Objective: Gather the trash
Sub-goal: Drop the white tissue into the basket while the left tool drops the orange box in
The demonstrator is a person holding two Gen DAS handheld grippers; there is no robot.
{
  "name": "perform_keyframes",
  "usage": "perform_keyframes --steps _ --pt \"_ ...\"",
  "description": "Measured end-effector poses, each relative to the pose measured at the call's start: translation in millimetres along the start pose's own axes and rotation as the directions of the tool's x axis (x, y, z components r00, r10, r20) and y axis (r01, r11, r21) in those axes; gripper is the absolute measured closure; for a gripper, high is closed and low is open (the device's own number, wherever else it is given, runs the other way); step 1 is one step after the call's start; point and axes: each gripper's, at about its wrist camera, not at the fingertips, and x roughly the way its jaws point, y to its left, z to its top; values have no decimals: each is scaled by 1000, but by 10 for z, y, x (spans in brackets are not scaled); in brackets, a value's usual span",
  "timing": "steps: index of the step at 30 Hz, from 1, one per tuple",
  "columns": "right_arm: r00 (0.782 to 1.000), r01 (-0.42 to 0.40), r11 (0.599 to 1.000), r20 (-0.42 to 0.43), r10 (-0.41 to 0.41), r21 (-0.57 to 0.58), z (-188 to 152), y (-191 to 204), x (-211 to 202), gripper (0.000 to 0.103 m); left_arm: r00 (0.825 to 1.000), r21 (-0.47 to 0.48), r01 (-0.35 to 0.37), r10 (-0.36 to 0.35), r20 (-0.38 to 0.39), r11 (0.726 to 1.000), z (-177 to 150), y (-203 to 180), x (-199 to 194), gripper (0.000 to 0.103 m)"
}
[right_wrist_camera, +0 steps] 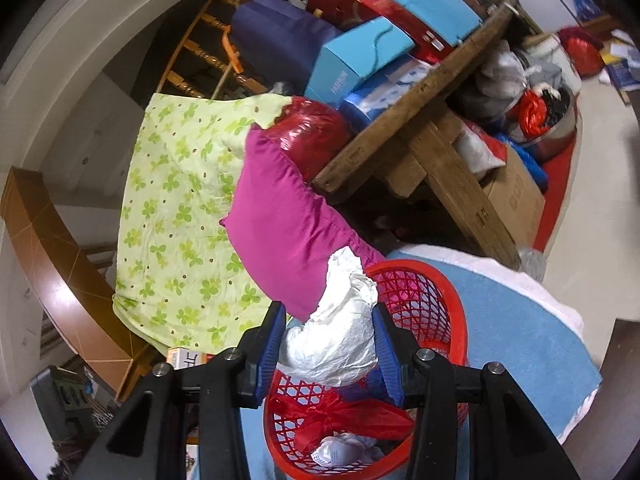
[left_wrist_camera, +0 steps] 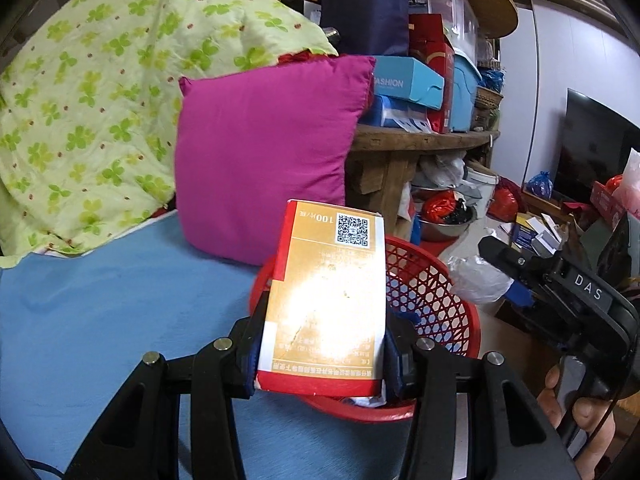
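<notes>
My left gripper [left_wrist_camera: 322,354] is shut on a red and gold carton [left_wrist_camera: 326,300] and holds it upright over the near rim of a red mesh basket [left_wrist_camera: 436,292] on the blue bed cover. My right gripper [right_wrist_camera: 326,350] is shut on a crumpled white paper wad [right_wrist_camera: 340,328] above the same red basket [right_wrist_camera: 432,300]. In the basket lie a red plastic wrapper [right_wrist_camera: 348,416] and white crumpled trash [right_wrist_camera: 340,452]. The right gripper also shows at the right edge of the left wrist view [left_wrist_camera: 516,276], holding the white wad [left_wrist_camera: 476,276].
A magenta pillow [left_wrist_camera: 264,152] leans behind the basket, with a green clover quilt [left_wrist_camera: 88,92] to its left. A wooden table [right_wrist_camera: 420,120] piled with boxes stands beyond the bed. Bags and a steel bowl [left_wrist_camera: 444,224] clutter the floor. The blue bed cover [left_wrist_camera: 100,312] spreads left.
</notes>
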Motion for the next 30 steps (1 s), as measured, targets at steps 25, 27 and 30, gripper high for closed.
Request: perform_keyframes --steps 25,27,30 --pt "999 12 1000 -38 -11 27 -28 4 388 41 999 4 50 -50 -3 999 -156 139 69 31" --pt "999 8 1000 -41 -8 23 -23 5 394 41 1000 -13 29 -29 1 1000 -217 217 -9 30" --pt "999 13 1000 -35 -13 -7 -34 55 380 41 1000 -33 -10 10 15 999 -320 325 -143 24"
